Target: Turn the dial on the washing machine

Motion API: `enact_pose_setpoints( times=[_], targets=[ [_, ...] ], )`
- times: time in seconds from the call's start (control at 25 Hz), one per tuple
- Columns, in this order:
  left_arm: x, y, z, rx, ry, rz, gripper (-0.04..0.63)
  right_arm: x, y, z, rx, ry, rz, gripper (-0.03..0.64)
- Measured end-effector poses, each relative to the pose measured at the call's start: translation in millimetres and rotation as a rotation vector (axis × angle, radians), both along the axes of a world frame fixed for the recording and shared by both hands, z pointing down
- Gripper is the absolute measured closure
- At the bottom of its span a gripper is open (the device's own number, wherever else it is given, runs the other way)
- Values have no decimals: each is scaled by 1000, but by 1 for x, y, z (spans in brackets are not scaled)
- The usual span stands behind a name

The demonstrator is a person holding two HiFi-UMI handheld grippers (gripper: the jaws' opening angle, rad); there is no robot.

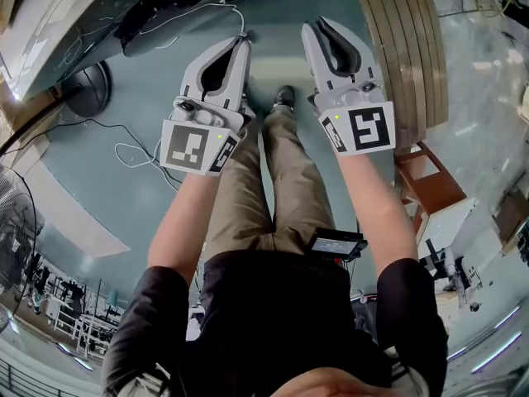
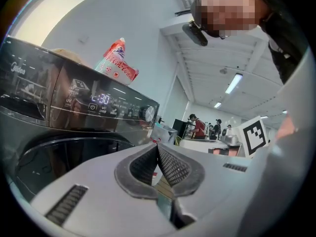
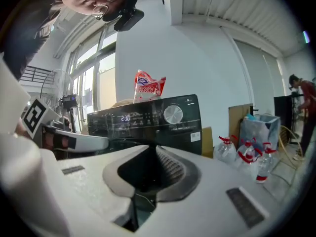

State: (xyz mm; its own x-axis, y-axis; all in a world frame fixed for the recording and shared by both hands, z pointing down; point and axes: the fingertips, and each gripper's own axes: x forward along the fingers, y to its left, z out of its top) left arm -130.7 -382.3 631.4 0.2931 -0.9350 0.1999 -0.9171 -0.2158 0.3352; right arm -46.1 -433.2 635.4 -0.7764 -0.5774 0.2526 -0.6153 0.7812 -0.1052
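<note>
Approaching the washing machine (image 3: pixel 148 127), dial not yet touched; the task looks to be at its very start.

The machine stands ahead of both pairs of fingers and well apart from them, with its dark control panel above the fingertip line. The right gripper (image 3: pixel 155 147) faces it most squarely; its fingers (image 3: pixel 170 166) meet at the tips with only the oval hollow behind them and nothing inside. The left gripper (image 2: pixel 158 146) is the same, its fingers (image 2: pixel 173 168) tip to tip and holding nothing. The dial (image 3: pixel 173 114) is the round silver knob on the panel, up and slightly right of the right fingertips; from the left gripper view it sits up and just left of the tips. Still to do, by my read: close the gap, open the fingers, take the knob and rotate it.
</note>
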Motion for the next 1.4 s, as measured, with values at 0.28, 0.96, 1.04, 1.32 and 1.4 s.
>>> enact_pose_setpoints(
  times=[0.28,0.96,1.04,1.32,1.4],
  targets=[
    [19,33,-3,-3,-73,5,600,32,24,-1,-10,66,26,614],
    [41,74,-208,136,-99,-46,600,107,40,-210,152,-58,38,614],
    [35,83,-236,164,-110,-55,600,114,41,-245,191,-80,42,614],
    [-1,126,-312,238,-156,-151,600,135,59,-329,278,-132,74,614],
    [-13,142,-324,252,-171,-173,600,134,70,-337,274,-143,84,614]
  ],
)
